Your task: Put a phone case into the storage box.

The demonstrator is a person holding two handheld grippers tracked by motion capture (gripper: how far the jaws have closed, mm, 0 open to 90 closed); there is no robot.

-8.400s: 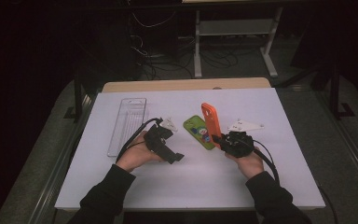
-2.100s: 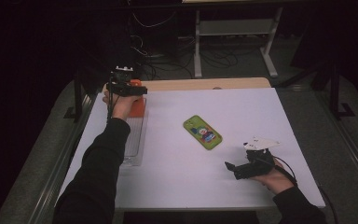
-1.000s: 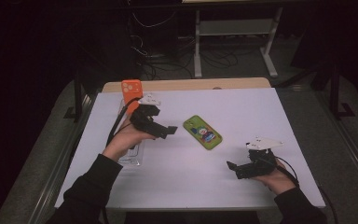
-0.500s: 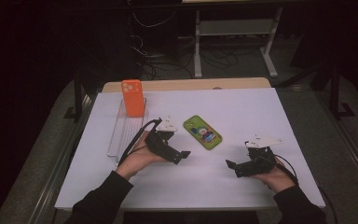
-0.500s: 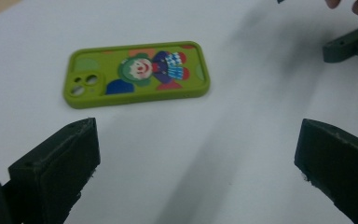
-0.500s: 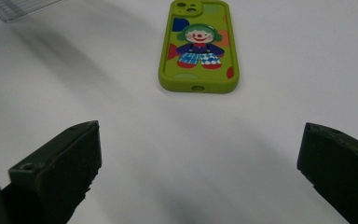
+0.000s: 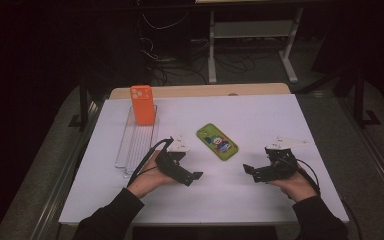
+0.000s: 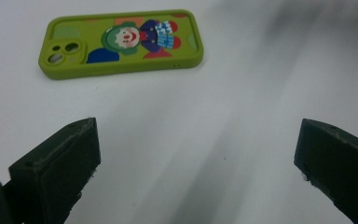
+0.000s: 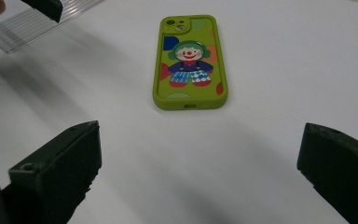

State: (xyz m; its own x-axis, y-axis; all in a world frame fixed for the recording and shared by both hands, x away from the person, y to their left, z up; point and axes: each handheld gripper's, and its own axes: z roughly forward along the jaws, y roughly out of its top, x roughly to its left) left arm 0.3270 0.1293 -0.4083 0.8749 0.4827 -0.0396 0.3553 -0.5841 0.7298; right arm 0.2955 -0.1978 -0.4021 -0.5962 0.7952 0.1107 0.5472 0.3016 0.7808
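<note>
Room dark beyond the lit white surface (image 7: 260, 115). Grey floor (image 7: 375, 165) on both sides. White metal stand (image 7: 252, 35) and loose cables (image 7: 175, 55) behind.

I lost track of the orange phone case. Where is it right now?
In the high view, the orange phone case stands upright at the far end of the clear rack, on the table's left side, beyond the left gripper and left of the green phone case.

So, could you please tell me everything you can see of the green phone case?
The green phone case is lime green, seemingly soft rubbery plastic, with rounded corners, a camera cutout at one end and a cartoon clown printed on its back. It lies flat, print up, on the white table, angled between both open tools. Nothing touches it but the table.
</note>
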